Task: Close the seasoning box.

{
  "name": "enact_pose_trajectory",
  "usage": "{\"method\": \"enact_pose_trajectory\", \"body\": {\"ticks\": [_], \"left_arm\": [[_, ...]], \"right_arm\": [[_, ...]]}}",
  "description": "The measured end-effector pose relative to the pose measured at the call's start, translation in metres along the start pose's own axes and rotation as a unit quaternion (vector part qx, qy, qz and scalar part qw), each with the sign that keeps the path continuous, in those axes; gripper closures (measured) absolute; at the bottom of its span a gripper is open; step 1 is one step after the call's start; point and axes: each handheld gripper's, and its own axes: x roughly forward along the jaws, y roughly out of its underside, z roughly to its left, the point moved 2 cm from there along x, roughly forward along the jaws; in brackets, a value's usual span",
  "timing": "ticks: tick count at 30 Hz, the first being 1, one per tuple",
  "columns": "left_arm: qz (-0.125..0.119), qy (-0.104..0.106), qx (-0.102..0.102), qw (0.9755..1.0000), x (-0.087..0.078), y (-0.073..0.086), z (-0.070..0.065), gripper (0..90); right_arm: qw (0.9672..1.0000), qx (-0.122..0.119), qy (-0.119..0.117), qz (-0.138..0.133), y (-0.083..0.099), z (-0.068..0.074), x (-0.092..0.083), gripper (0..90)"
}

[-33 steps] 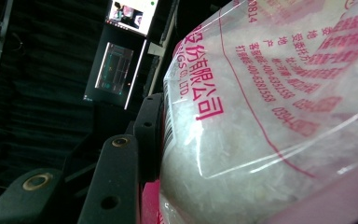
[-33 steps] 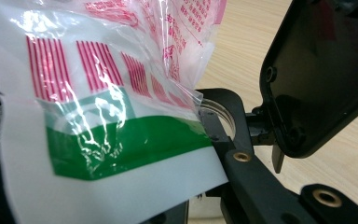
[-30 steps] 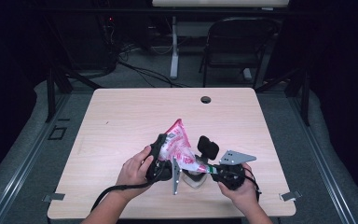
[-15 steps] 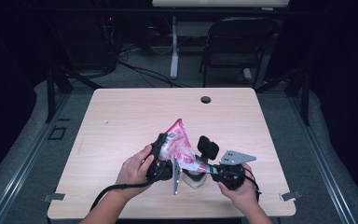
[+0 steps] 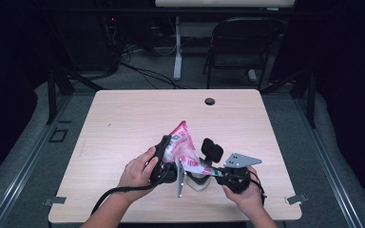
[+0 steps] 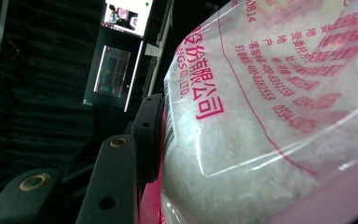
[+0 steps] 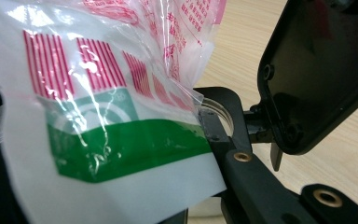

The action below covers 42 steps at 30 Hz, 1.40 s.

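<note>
Both hand-held grippers on a pink-printed plastic bag, lower centre of desk [image 5: 123,114]

High view: bag [image 5: 184,145] held between left hand-held gripper [image 5: 164,156] and right hand-held gripper [image 5: 208,167]. Left gripper view: jaws clamped on bag [image 6: 270,116], white flakes inside, soft, light. Right gripper view: jaws pinched together on crinkly, slippery bag edge [image 7: 121,140]; grip the edge

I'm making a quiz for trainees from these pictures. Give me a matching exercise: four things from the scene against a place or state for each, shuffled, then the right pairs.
Things:
1. plastic bag
2. left gripper
3. round hole
4. folding chair

Places or states:
A. in the tabletop near its far edge
B. on the floor beyond the table
C. held up over the table between the two hands, pink print on it
D. jaws around the bag's full, white-filled part

Pairs: 1-C, 2-D, 3-A, 4-B
</note>
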Motion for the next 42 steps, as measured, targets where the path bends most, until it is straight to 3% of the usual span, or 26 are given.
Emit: {"method": "enact_pose_trajectory", "body": {"ticks": [30,42], "left_arm": [[-0.001,0.003,0.022,0.9998,0.0004,-0.003,0.0025,61.2],[-0.007,0.001,0.022,0.9997,0.0011,-0.0049,0.0031,61.4]], "right_arm": [[1.0,0.0,-0.001,0.001,0.0009,-0.0009,0.0008,89.7],[1.0,0.003,0.0,0.001,0.0014,-0.0021,0.0008,89.7]]}}
